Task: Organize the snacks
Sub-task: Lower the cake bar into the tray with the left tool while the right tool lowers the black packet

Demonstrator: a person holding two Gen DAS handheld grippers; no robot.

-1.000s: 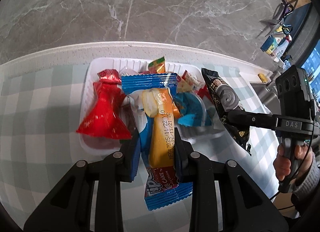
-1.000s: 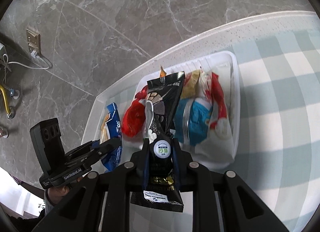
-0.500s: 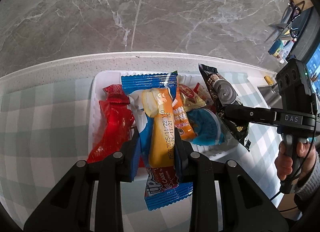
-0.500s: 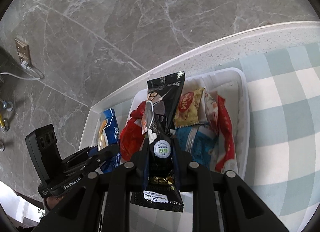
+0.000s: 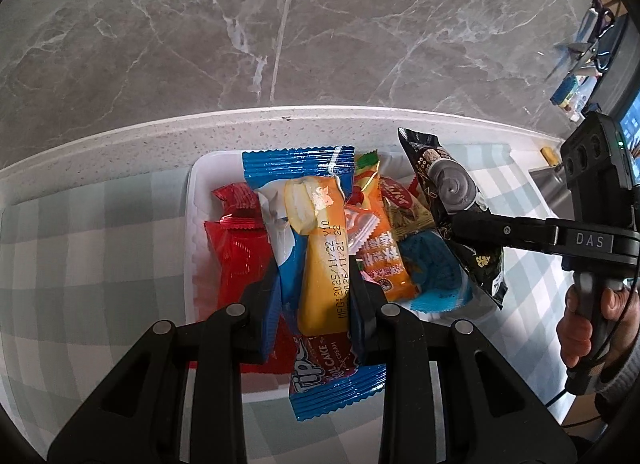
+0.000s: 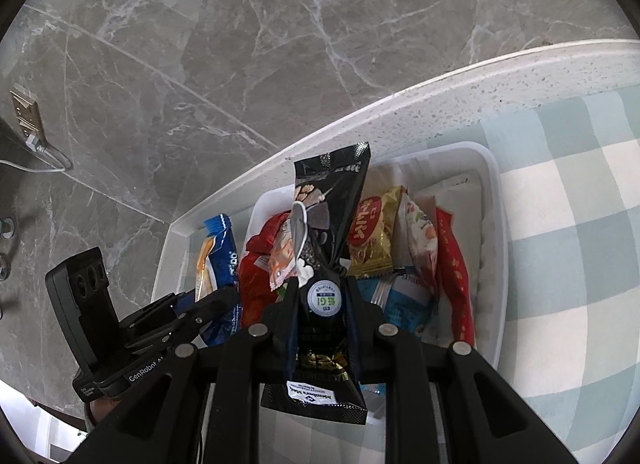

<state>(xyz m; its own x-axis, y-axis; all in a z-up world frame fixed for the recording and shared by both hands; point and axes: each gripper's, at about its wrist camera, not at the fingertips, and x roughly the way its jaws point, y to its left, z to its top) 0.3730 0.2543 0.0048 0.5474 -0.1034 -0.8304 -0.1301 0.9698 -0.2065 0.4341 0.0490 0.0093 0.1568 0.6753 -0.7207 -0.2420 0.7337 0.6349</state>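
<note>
**snackstacker:** Quick count. One white plastic tray sits on the checked cloth near the counter's back edge, with the grey marble wall right behind it. Two grippers, one packet each. The left gripper is clamped on the blue roll cake wrapper, which is crinkly foil with zigzag sealed ends, held lengthwise above the tray. The right gripper is squeezed tight on a black glossy packet, pinched at its waist so the top fans out over the tray's left half.

**crumbwatch:** How many are already lying in the tray?

**snackstacker:** I make out about five. There's a red foil pack along the left side and an orange sachet in the middle, with a gold wrapper behind it. A round blue cup-shaped thing sits toward the right, and a green-yellow corner pokes up at the back. From the right wrist view I also see a long red stick pack by the tray's right wall, though it could be the same red one, I can't tell.

**crumbwatch:** Any room left?

**snackstacker:** The tray's pretty packed, with packets overlapping. The bare bits are at its back right corner and along its rim. The cloth is open on both sides of the tray. A person's hand grips the right gripper's handle off to the right.
</note>
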